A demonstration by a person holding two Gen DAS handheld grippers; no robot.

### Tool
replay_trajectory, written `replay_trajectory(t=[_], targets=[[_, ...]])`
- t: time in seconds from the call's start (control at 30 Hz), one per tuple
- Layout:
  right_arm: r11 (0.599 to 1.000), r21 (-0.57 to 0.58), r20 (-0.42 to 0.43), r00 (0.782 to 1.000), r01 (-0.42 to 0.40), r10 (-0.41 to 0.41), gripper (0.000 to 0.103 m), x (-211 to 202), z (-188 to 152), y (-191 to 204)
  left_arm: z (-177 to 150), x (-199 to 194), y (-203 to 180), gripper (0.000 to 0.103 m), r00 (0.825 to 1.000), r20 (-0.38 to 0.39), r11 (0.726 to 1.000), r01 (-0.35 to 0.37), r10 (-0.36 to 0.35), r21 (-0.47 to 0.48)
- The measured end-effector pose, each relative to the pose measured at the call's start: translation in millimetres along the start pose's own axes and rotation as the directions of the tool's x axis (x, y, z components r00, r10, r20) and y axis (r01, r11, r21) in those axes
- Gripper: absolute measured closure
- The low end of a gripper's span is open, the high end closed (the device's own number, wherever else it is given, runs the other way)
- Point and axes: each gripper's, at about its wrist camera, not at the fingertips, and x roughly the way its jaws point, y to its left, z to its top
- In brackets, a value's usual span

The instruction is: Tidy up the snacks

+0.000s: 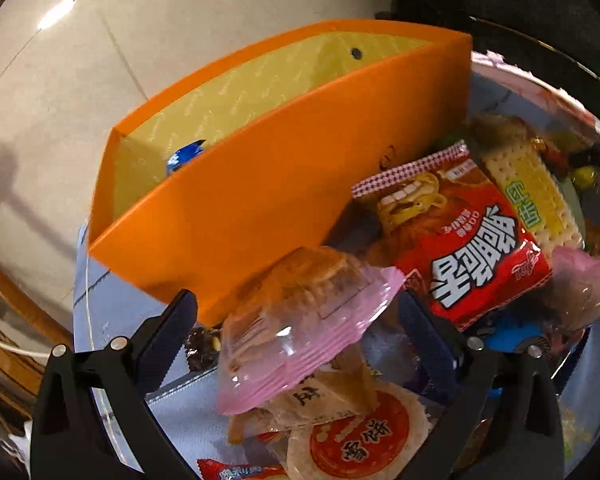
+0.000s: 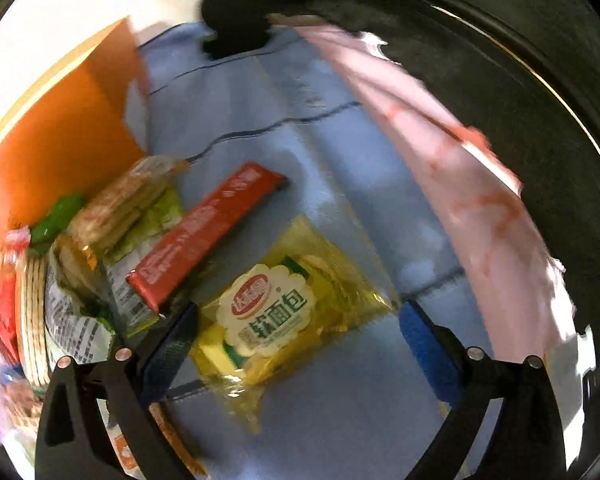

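Your left claw [image 1: 296,312] is gaping around the pink-wrapped pastry [image 1: 300,320] beside the orange box [image 1: 228,204]; its slick film may be slipping. Your right claw [image 2: 298,320] is spreading wide over the yellow bread packet [image 2: 284,312], risking crushing it.

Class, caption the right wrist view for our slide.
Open right gripper hovers over a yellow bread packet beside a red snack bar.

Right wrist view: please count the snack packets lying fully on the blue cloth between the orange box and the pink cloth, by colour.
Yellow: 1, the soft bread packet
Red: 1, the long bar
Green and clear: 1, the cracker packet
Total: 3
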Motion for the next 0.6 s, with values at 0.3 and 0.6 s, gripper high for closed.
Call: replay_trajectory(t=[0.3, 0.6], targets=[[0.995, -0.064, 0.017, 0.997, -0.073, 0.074, 0.059, 10.4, -8.1, 25.7, 12.6, 12.4, 9.8, 0.06, 0.996, -0.031, 0.992, 0.081, -0.084, -0.096], [0.988, -0.133, 0.161, 0.982, -0.081, 0.103, 0.06, -64.0, -4.4, 27.1, 17.9, -38.5, 7.0, 0.07, 0.999, -0.01, 0.993, 0.042, -0.044, -0.106]])
